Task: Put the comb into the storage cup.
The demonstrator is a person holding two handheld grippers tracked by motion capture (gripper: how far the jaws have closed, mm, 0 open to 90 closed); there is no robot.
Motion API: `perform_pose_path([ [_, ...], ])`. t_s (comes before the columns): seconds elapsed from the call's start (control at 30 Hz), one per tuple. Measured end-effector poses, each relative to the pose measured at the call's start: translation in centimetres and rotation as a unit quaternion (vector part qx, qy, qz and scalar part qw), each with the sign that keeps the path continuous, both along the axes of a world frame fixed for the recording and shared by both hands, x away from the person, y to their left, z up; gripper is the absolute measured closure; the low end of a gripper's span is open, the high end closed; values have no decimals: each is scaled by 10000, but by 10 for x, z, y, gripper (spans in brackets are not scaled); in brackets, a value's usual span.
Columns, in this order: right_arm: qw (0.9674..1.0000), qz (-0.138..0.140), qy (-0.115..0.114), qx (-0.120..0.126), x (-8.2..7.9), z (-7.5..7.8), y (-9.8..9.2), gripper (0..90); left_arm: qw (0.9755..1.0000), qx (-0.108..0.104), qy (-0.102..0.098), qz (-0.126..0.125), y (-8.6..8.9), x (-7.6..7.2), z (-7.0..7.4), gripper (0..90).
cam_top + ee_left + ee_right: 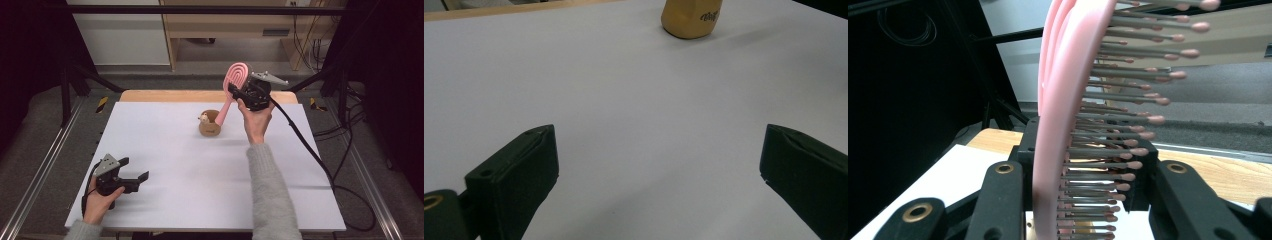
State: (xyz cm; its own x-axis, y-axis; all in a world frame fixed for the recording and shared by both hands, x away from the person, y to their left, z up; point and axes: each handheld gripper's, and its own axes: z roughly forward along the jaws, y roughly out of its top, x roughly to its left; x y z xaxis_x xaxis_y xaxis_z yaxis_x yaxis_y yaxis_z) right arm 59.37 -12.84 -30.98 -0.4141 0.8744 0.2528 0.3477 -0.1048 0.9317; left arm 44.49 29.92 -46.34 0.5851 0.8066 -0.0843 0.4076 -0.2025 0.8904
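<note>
White sheet covers the desk (165, 145). Right claw (236, 91), raised, is clamped on the pink hairbrush (231, 95) at its head; the handle slants down below it into the tan cup (210, 125). Left claw (136, 180) rests low, jaws wide, nothing between; cup well ahead of it.

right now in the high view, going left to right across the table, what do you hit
left gripper, open and low over the white table → brown cup → pink hairbrush with its handle down in the cup → right gripper clamped on the brush's head
</note>
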Motion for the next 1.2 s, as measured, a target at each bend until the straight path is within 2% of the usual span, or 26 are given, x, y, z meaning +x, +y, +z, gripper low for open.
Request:
perform_pose_path([
  [0.5,9999,-109,-8,15,15,0,8,625,10000,-5,19,-6,0,0,-1,23],
  [0.63,9999,-90,35,132,20,0,8,625,10000,3,25,-16,0,1,-1,23],
  [0.7,9999,-116,17,115,21,0,10,625,10000,7,29,-12,1,1,-1,24],
  [1.2,9997,-195,92,69,35,-12,17,625,10000,0,46,-6,1,1,-2,23],
])
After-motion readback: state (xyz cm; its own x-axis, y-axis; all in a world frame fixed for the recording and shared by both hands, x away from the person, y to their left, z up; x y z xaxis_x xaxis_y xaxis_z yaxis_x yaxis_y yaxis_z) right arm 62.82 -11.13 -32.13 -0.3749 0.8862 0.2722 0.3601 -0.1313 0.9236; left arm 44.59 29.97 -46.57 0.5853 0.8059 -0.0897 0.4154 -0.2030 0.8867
